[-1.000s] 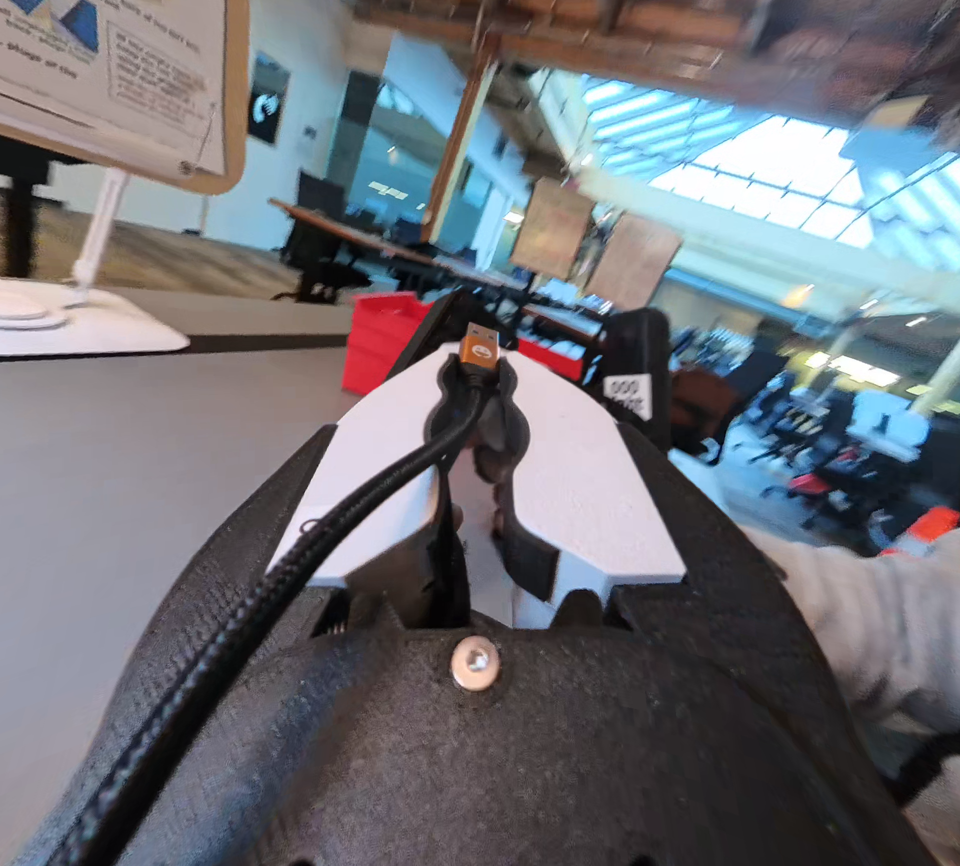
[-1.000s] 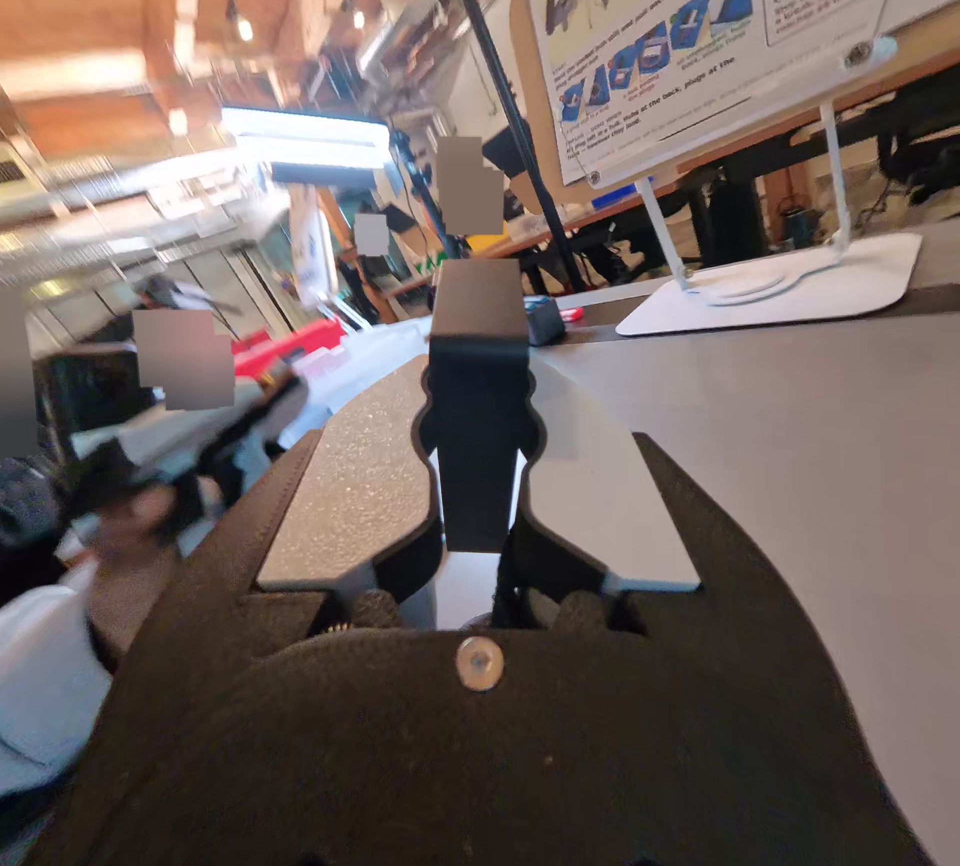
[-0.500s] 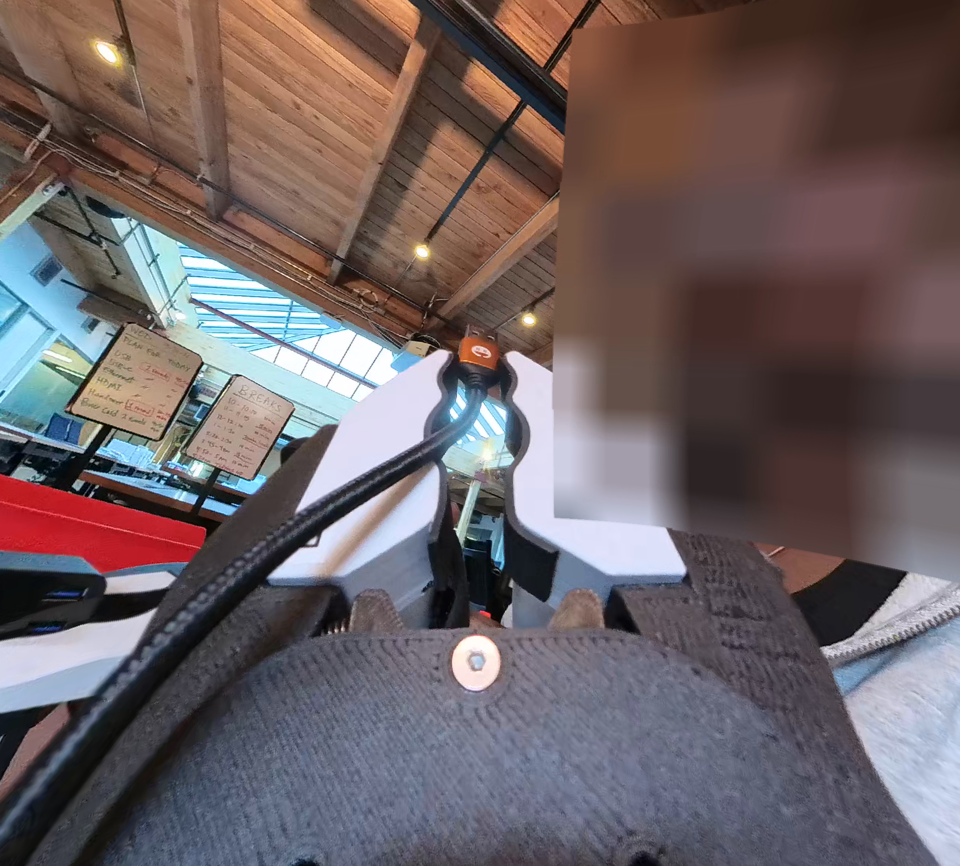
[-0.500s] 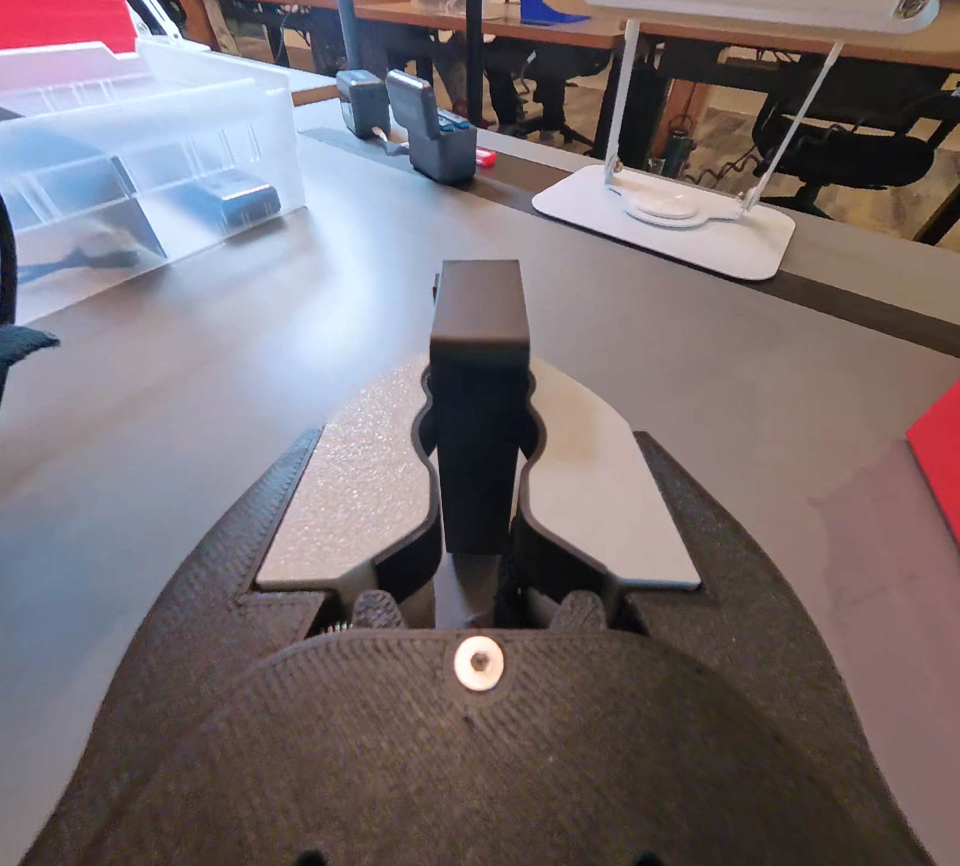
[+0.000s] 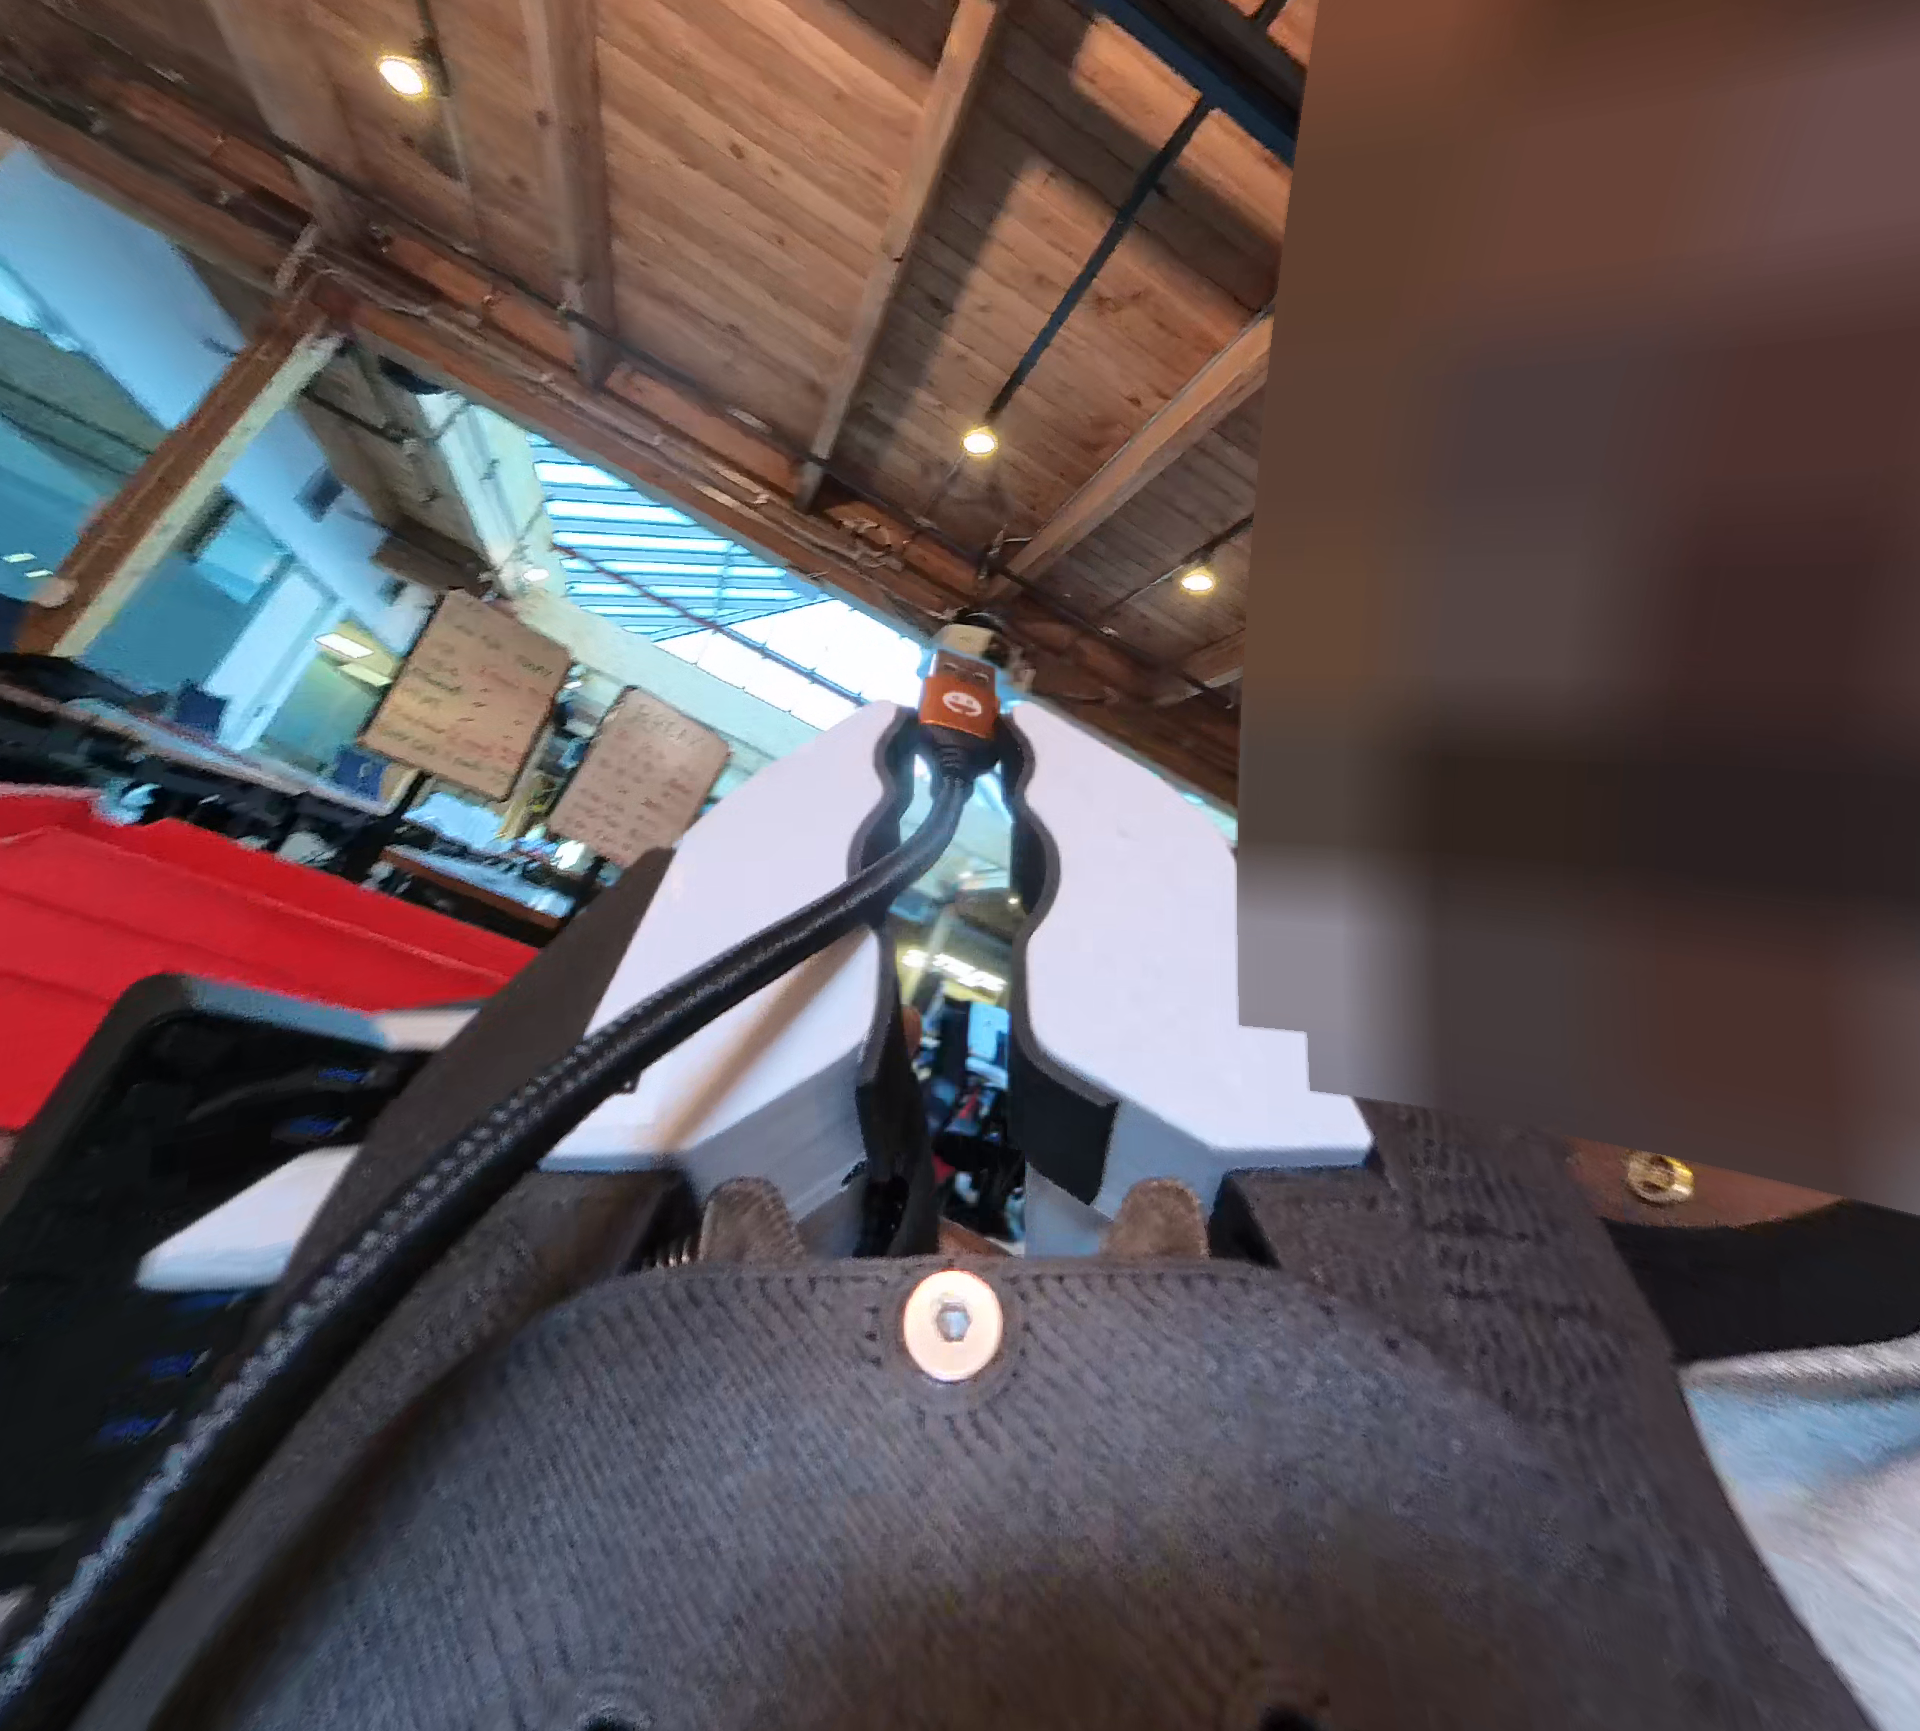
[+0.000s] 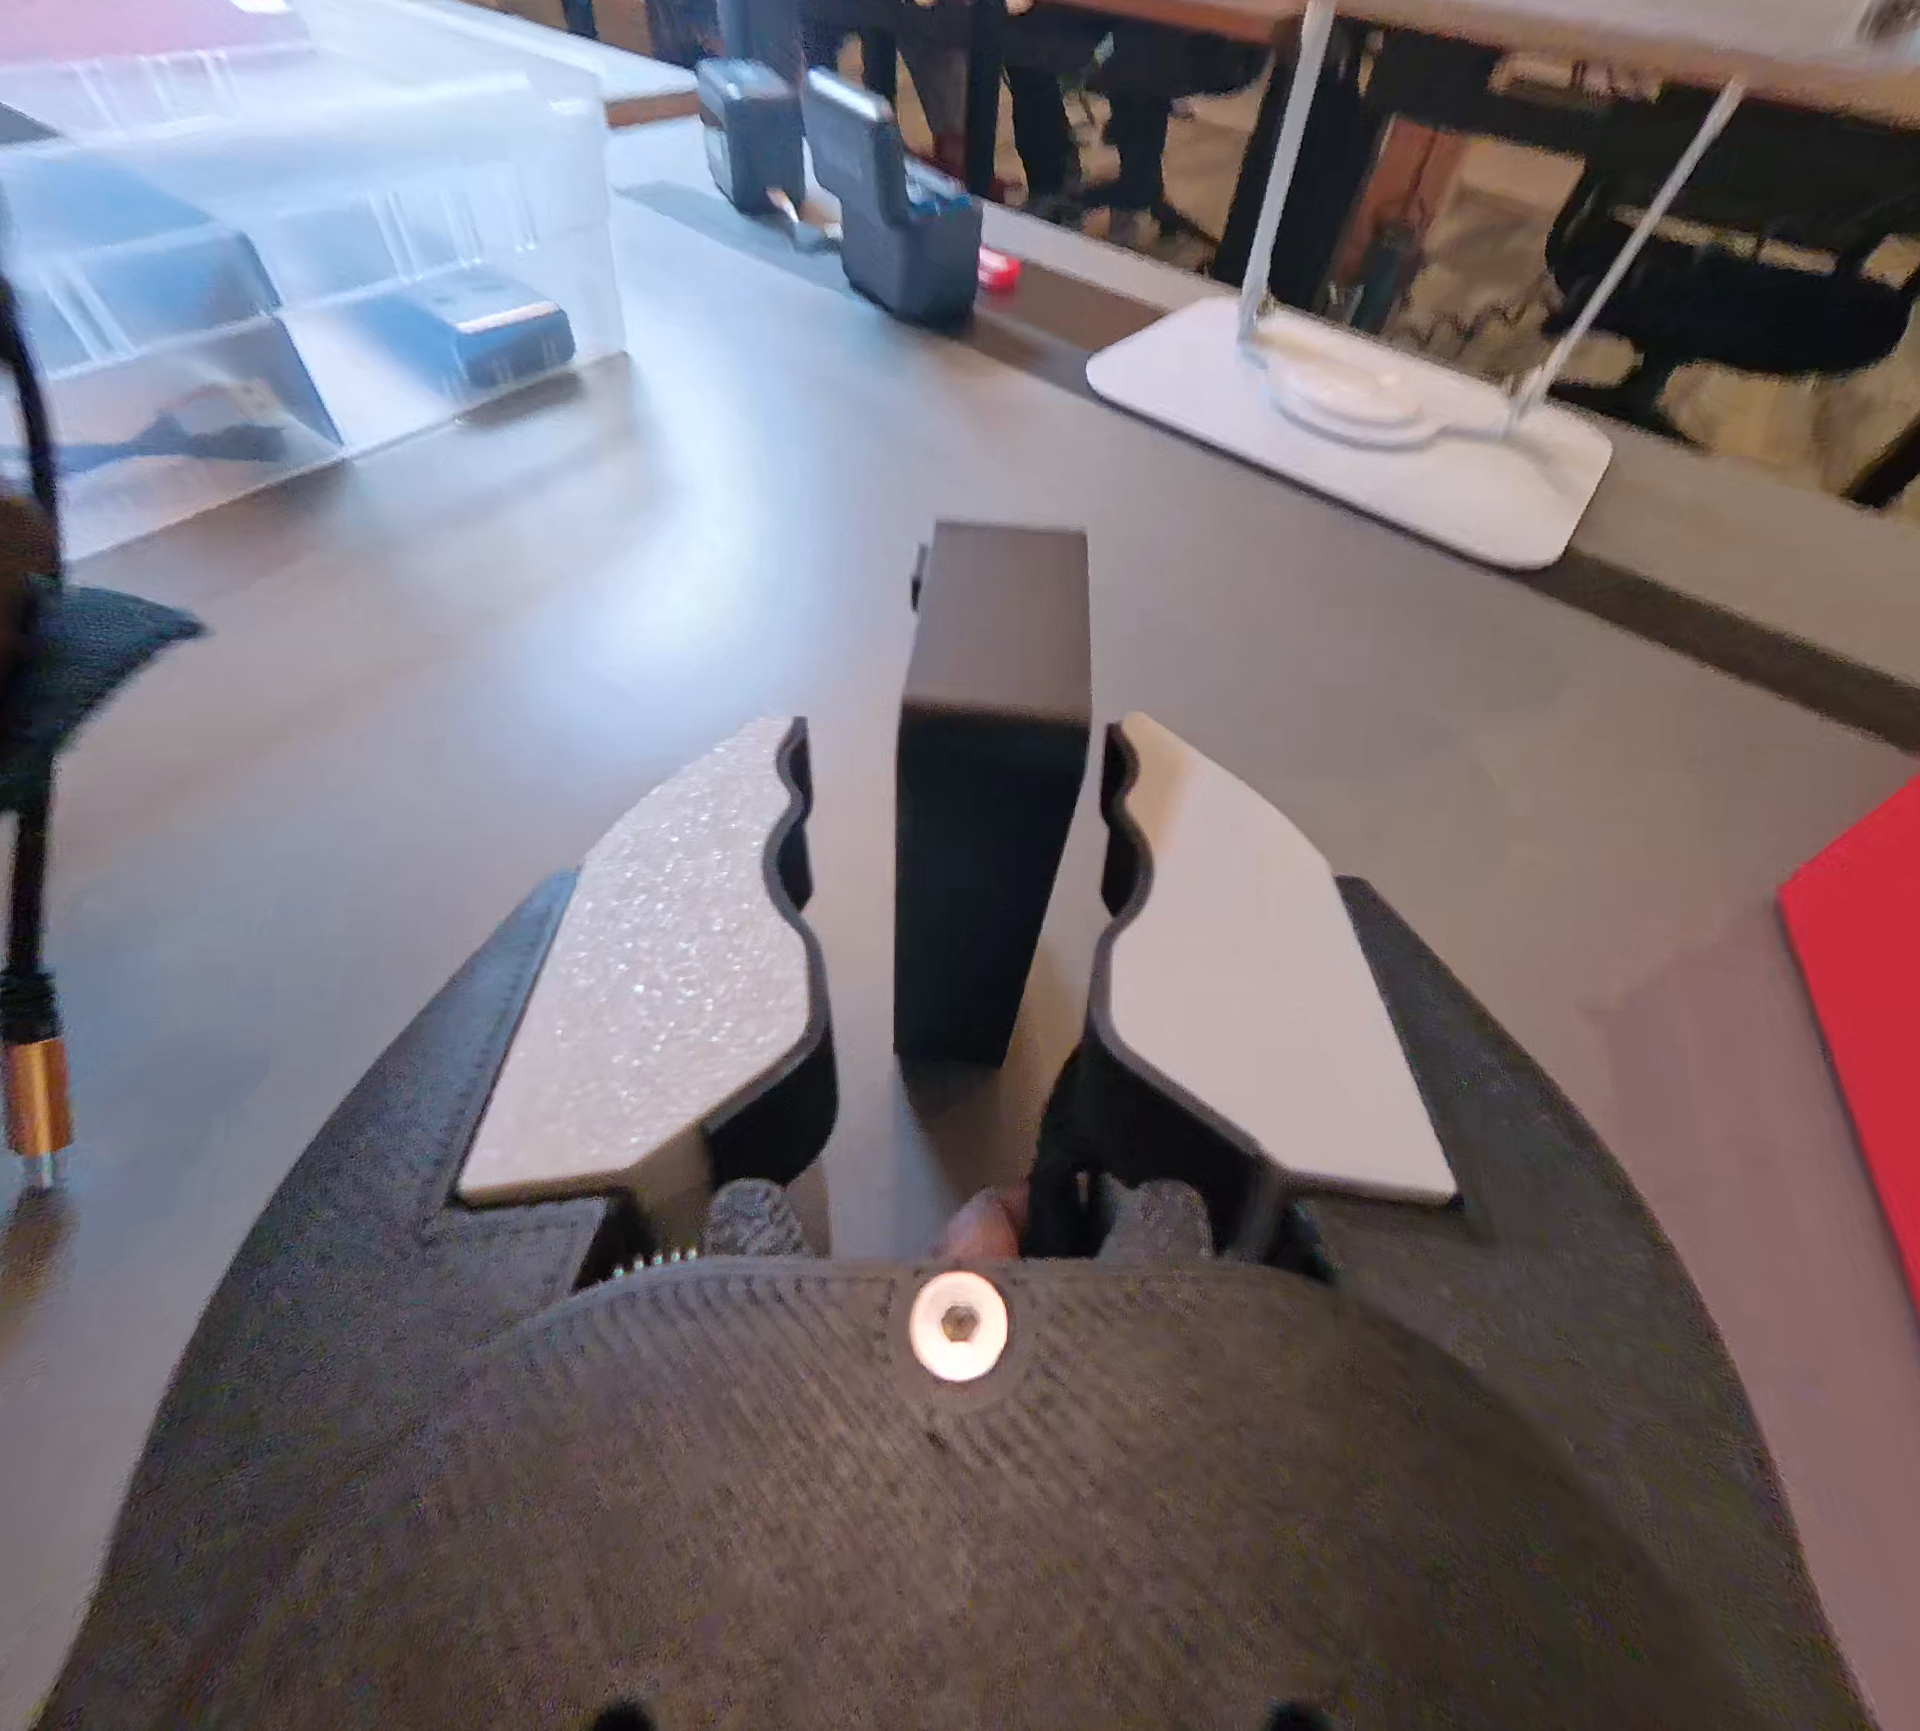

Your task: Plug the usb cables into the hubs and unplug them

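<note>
Our left tool point(image 5: 956, 746) is clenching the usb cable point(image 5: 727, 964) — our right tool point(image 6: 956, 746) is gaping, released, around the hub point(image 6: 987, 746) on the worktop point(image 6: 520, 694).

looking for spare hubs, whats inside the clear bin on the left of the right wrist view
Inside the clear bin a dark hub-like block lies at the right and a dark cable at the front. The frosted walls blur the rest, so anything deeper cannot be made out.
</note>
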`<move>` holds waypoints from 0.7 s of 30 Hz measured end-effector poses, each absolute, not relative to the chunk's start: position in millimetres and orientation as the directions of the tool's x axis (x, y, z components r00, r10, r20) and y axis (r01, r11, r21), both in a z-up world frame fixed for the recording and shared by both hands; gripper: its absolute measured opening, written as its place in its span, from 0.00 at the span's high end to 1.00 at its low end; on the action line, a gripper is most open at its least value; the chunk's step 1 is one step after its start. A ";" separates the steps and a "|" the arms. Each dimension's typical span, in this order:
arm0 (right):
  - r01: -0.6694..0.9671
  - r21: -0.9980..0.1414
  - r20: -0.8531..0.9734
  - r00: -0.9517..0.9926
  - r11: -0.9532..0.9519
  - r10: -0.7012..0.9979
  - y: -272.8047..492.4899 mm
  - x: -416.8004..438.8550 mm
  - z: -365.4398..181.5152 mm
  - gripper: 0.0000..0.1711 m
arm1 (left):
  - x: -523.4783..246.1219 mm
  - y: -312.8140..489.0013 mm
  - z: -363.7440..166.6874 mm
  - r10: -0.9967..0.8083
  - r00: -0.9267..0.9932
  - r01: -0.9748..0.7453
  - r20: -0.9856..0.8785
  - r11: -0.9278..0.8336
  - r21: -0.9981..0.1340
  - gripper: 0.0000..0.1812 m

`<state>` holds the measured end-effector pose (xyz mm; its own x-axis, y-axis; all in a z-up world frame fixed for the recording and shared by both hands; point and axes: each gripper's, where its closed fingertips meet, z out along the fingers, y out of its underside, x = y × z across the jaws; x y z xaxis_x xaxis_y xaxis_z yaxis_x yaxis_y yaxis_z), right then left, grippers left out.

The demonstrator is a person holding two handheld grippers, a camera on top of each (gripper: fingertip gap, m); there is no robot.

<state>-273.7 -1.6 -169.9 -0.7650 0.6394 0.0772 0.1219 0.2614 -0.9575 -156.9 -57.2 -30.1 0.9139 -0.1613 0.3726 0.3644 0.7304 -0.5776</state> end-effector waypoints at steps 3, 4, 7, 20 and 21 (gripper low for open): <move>-0.053 -0.971 0.184 -0.787 0.232 0.589 0.7 -264.2 -135.3 0.58 | -171.0 -51.8 -41.2 -0.066 0.890 0.367 0.452 0.692 -0.621 0.91; -0.152 -0.963 0.252 -0.795 0.221 0.551 1.2 -255.8 -119.9 0.56 | -175.3 -49.0 -45.9 -0.030 0.879 0.370 0.475 0.669 -0.644 0.91; -0.475 -0.872 0.474 -0.759 0.118 0.446 7.4 -216.3 -76.2 0.62 | -178.4 -35.7 -60.7 0.016 0.854 0.425 0.520 0.555 -0.715 0.91; -0.670 -0.735 0.678 -0.724 0.105 0.127 -13.0 -150.9 -96.5 0.79 | -154.5 0.6 -116.2 -0.038 0.737 0.673 0.674 0.131 -0.728 0.91; -0.669 -0.736 0.677 -0.727 0.104 0.119 -13.8 -149.9 -97.8 0.81 | -154.5 0.8 -116.5 -0.040 0.734 0.677 0.678 0.129 -0.725 0.91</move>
<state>-149.9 -13.8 -97.8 -0.7266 0.1194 0.6766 -0.6686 0.1038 -0.7363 -154.5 0.8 -116.5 0.7340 -0.0401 0.6779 0.6766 0.1295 -0.7249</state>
